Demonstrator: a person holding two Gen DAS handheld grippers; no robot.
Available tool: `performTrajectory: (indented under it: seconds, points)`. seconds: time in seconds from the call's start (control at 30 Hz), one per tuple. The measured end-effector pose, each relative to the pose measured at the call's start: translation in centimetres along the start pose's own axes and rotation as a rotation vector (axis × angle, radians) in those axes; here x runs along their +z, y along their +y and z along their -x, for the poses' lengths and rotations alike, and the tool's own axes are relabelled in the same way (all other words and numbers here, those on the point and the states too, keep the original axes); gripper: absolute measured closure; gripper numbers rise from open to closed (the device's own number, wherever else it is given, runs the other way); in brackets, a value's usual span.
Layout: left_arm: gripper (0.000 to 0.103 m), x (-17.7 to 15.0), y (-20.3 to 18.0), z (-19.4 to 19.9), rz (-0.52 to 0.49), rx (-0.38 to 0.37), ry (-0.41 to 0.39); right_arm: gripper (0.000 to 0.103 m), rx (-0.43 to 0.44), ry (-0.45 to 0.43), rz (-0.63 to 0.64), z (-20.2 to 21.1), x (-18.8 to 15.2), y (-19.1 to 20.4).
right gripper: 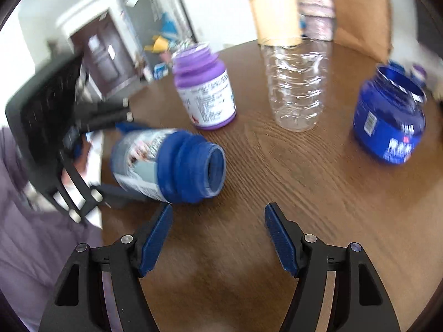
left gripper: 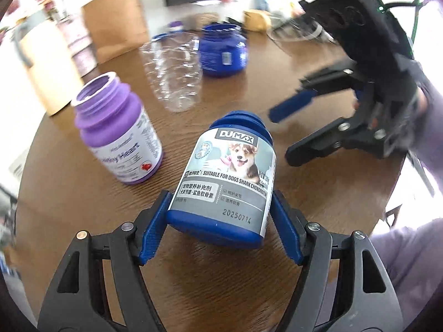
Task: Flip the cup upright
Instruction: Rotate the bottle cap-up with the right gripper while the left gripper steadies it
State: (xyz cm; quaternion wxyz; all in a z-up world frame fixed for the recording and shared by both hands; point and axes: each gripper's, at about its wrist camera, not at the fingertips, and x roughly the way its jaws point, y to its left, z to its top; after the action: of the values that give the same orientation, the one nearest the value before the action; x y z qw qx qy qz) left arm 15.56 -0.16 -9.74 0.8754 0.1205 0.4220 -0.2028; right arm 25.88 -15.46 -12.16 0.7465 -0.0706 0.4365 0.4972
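A blue bottle (left gripper: 221, 177) with a grey dog label lies on its side on the round wooden table (left gripper: 221, 290), its open mouth pointing away from me. My left gripper (left gripper: 220, 207) is shut on its base end, one blue pad on each side. In the right wrist view the same blue bottle (right gripper: 166, 166) shows its open mouth, with the left gripper (right gripper: 119, 157) clamped on its far end. My right gripper (right gripper: 218, 221) stands open and empty just in front of that mouth. From the left wrist view, the right gripper (left gripper: 285, 135) hovers to the right of the bottle's neck.
An upright purple bottle (left gripper: 116, 130) without a lid stands left of the blue one. Behind are a clear plastic bottle (left gripper: 174, 74), a wide blue jar (left gripper: 223, 51) and a brown paper bag (left gripper: 116, 22). The table's edge (left gripper: 398, 177) curves close on the right.
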Motion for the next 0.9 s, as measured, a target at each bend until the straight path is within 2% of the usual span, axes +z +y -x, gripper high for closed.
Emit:
performTrajectory:
  seconds: [0.1, 0.2, 0.3, 0.4, 0.6, 0.7, 0.77, 0.9]
  points:
    - [0.036, -0.4, -0.4, 0.4, 0.052, 0.026, -0.038, 0.03, 0.086, -0.052, -0.178, 0.7, -0.3, -0.8]
    - [0.036, -0.1, -0.9, 0.3, 0.085, 0.057, -0.087, 0.03, 0.148, -0.069, -0.364, 0.2, -1.0, -2.0]
    - [0.037, 0.0, -1.8, 0.4, 0.089, 0.08, -0.122, 0.03, 0.243, -0.124, -0.47, 0.0, -1.0, -1.7]
    - [0.037, -0.1, -2.2, 0.3, 0.099, 0.102, -0.138, 0.03, 0.3, -0.066, -0.649, -1.8, -1.2, -2.9]
    - [0.037, -0.6, -2.3, 0.1, 0.159, 0.143, -0.14, 0.03, 0.27, -0.071, -0.715, -2.8, 0.8, -2.7]
    - [0.04, -1.0, -2.8, -0.2, 0.144, 0.172, -0.14, 0.029, 0.193, -0.056, -0.683, -3.4, 2.4, -1.7]
    - [0.042, -1.1, -2.9, -0.1, 0.143, 0.164, -0.14, 0.027, 0.136, -0.043, -0.661, -3.7, 3.4, -1.2]
    - [0.042, -0.8, -2.1, -0.2, 0.165, 0.114, -0.107, 0.027, 0.083, -0.055, -0.614, -4.0, 4.2, -0.3]
